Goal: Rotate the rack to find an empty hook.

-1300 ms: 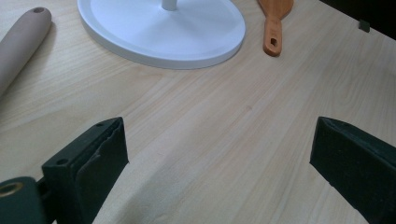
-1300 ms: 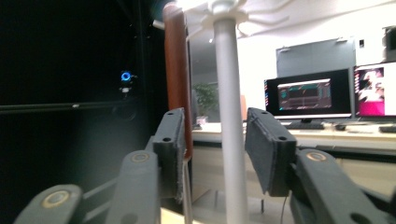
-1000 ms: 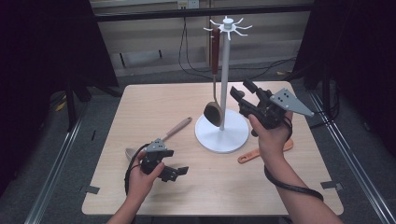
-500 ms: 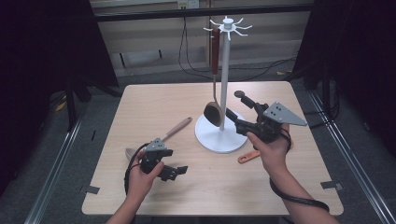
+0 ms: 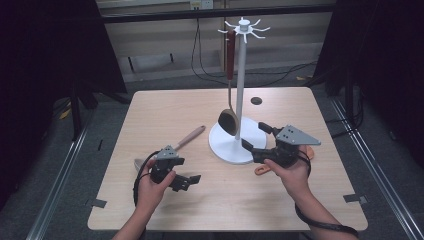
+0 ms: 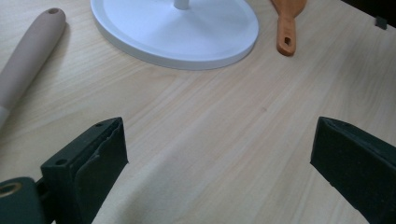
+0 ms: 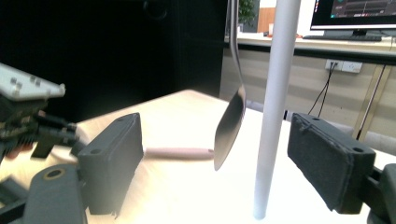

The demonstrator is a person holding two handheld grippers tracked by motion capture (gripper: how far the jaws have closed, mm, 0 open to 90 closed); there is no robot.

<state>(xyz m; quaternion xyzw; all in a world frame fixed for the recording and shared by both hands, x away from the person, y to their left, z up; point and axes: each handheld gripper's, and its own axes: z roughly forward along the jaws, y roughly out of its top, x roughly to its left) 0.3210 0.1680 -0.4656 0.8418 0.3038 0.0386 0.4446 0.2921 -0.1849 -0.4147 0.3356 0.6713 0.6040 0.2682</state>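
Right gripper (image 5: 260,136) jaws apart, empty, at near-right edge of white stand base (image 5: 227,147). Left gripper (image 5: 186,181) jaws apart, resting near-left on table (image 5: 310,200).

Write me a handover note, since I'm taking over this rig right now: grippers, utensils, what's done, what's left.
Left gripper: open, holding nothing, low over the table near its front left.
Right gripper: open, holding nothing, by the rack base, jaws facing the pole.
Ladle: hangs from a rack hook.
Beige utensil: flat on the table, left of the base.
Orange utensil: flat on the table, right of the base, by the right hand.
Done: one utensil hung. Left, probably: hang the other two.
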